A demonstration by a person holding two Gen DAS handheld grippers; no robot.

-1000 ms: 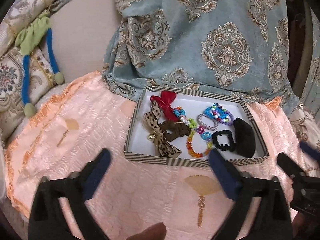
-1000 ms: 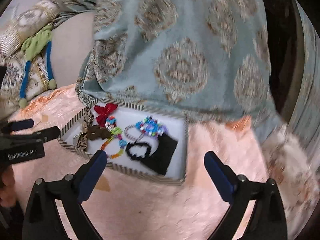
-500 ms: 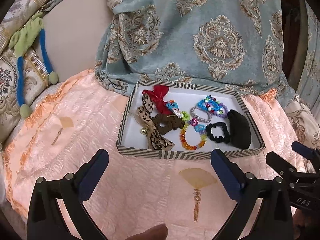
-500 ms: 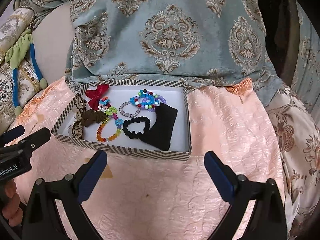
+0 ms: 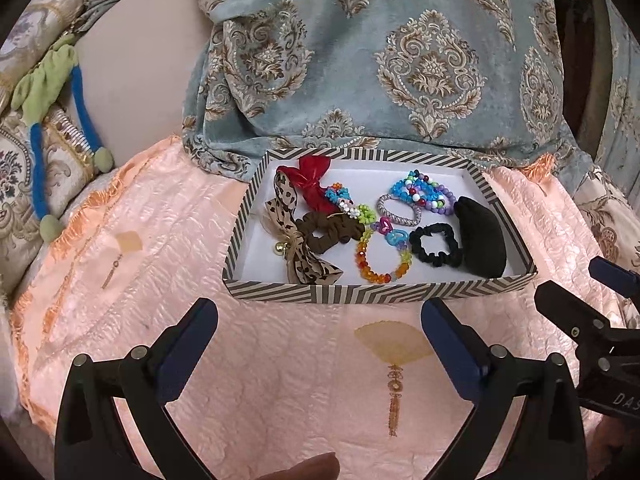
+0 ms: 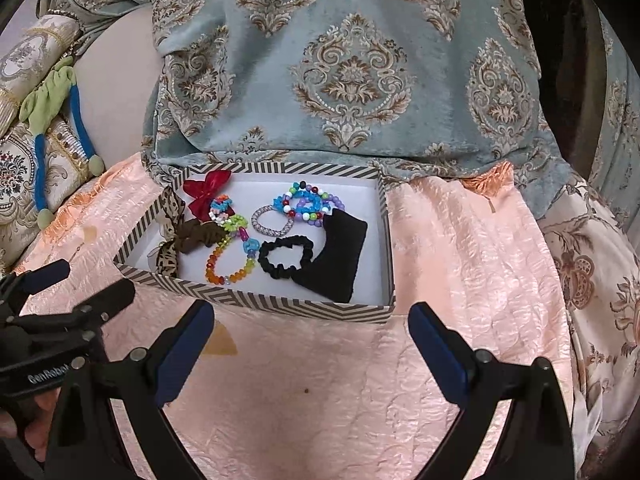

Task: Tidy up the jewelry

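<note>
A striped box [image 5: 360, 294] [image 6: 280, 306] lies on a peach cloth and holds jewelry and hair ties: a red bow [image 5: 310, 178], a leopard ribbon [image 5: 296, 248], a brown scrunchie [image 5: 332, 232], a rainbow bead bracelet [image 5: 380, 264], a blue-purple bead bracelet [image 5: 424, 194], a silver bracelet [image 5: 400, 210], a black scrunchie [image 5: 434, 245] [image 6: 286, 258] and a black pad [image 5: 480, 240] [image 6: 340, 260]. My left gripper [image 5: 320, 320] is open and empty, just in front of the box. My right gripper [image 6: 310, 328] is open and empty, also in front of it.
The peach cloth [image 5: 160, 280] covers the surface, with a gold fan print [image 5: 394, 346]. A blue-grey patterned fabric [image 5: 400, 60] hangs behind the box. A cushion with a green and blue cord [image 5: 44, 92] lies at the left.
Both grippers have drawn back and steadied, so the box now sits more centred ahead of each. Nothing in the box has moved.
</note>
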